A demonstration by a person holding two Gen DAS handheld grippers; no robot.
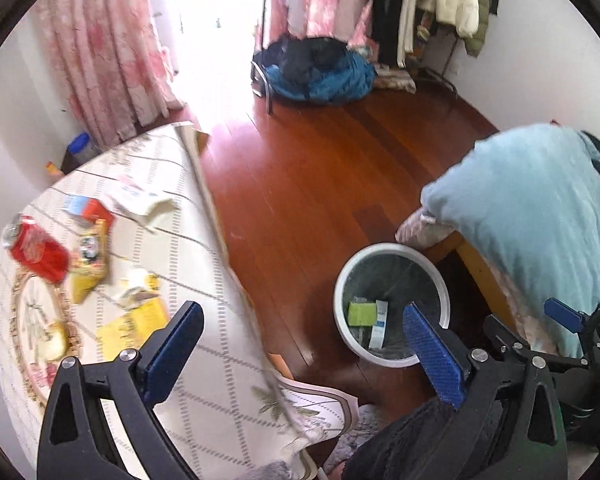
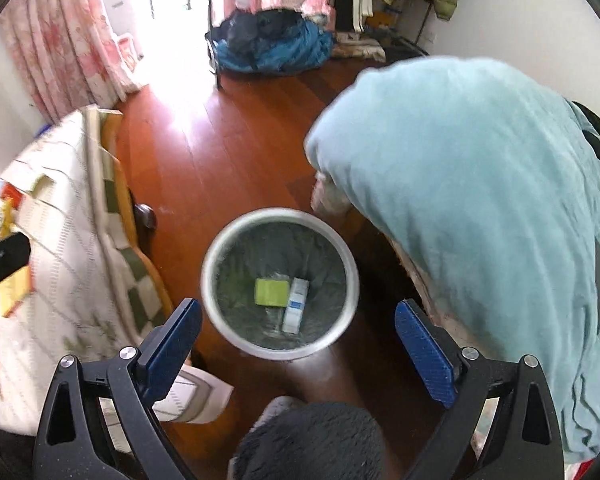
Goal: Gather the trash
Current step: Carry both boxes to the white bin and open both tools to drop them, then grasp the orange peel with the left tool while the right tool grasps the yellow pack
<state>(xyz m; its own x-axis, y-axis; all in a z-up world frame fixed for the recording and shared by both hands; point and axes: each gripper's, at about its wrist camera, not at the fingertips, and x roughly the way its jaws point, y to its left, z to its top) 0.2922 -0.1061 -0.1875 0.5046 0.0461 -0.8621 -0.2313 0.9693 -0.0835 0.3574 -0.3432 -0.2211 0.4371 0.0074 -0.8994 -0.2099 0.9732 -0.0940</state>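
A round white trash bin [image 2: 220, 320] with a dark liner stands on the wooden floor; a green box [image 2: 271, 292] and a white-and-blue box [image 2: 296, 305] lie at its bottom. My right gripper [image 2: 298, 334] hangs open above the bin with nothing between its blue pads. My left gripper [image 1: 302, 348] is open and empty too, over the table's edge, with the bin [image 1: 342, 320] to its right. On the table lie a red can [image 1: 36, 250], a yellow snack bag [image 1: 90, 262], a red-and-blue carton [image 1: 86, 208], yellow papers [image 1: 134, 326] and a white wrapper [image 1: 140, 196].
The table wears a cream patterned cloth [image 1: 204, 352]. A chair draped in a light blue blanket [image 2: 480, 184] crowds the bin's right side. Blue bedding [image 1: 324, 76], a clothes rack [image 1: 440, 8] and pink curtains [image 1: 100, 60] stand at the back. A dark fuzzy slipper [image 2: 312, 444] is below.
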